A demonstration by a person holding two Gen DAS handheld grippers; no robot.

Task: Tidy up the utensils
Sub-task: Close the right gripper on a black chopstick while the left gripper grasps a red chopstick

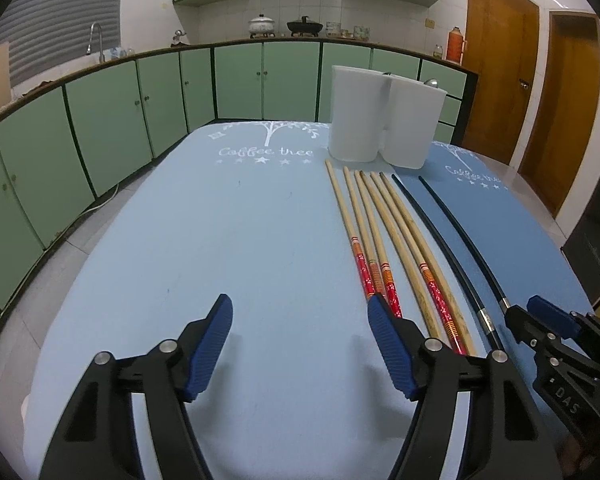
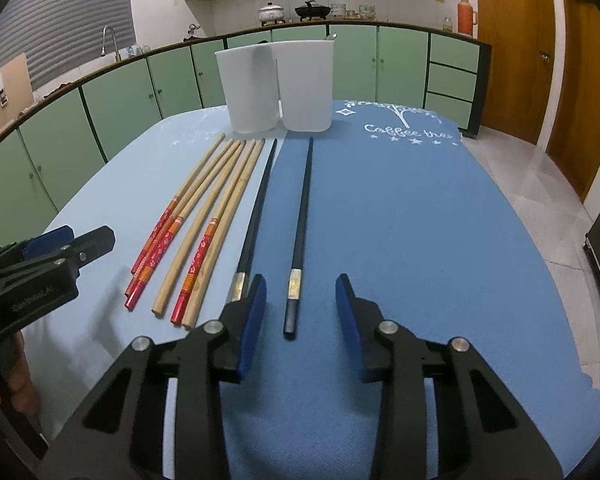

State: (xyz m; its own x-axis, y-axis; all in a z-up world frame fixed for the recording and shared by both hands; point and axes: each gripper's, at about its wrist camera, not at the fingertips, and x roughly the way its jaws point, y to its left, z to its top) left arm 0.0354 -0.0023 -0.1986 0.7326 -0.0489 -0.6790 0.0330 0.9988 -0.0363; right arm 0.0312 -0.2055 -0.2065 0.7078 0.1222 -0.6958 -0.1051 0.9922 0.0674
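Note:
Several bamboo chopsticks [image 1: 384,232] with red patterned ends lie side by side on the table; they also show in the right wrist view [image 2: 204,216]. Two black chopsticks [image 2: 300,216] lie to their right, and show in the left wrist view [image 1: 456,236]. Two white holder cups [image 2: 276,84] stand upright behind the chopstick tips, also in the left wrist view [image 1: 384,120]. My left gripper [image 1: 300,344] is open and empty, left of the bamboo ends. My right gripper [image 2: 300,312] is open, its jaws either side of the near end of the right black chopstick, not touching it.
The table carries a light blue mat [image 1: 220,240] on the left and a darker blue mat [image 2: 420,220] on the right. Green kitchen cabinets [image 1: 120,112] curve around behind. Wooden doors [image 1: 500,60] stand at the right.

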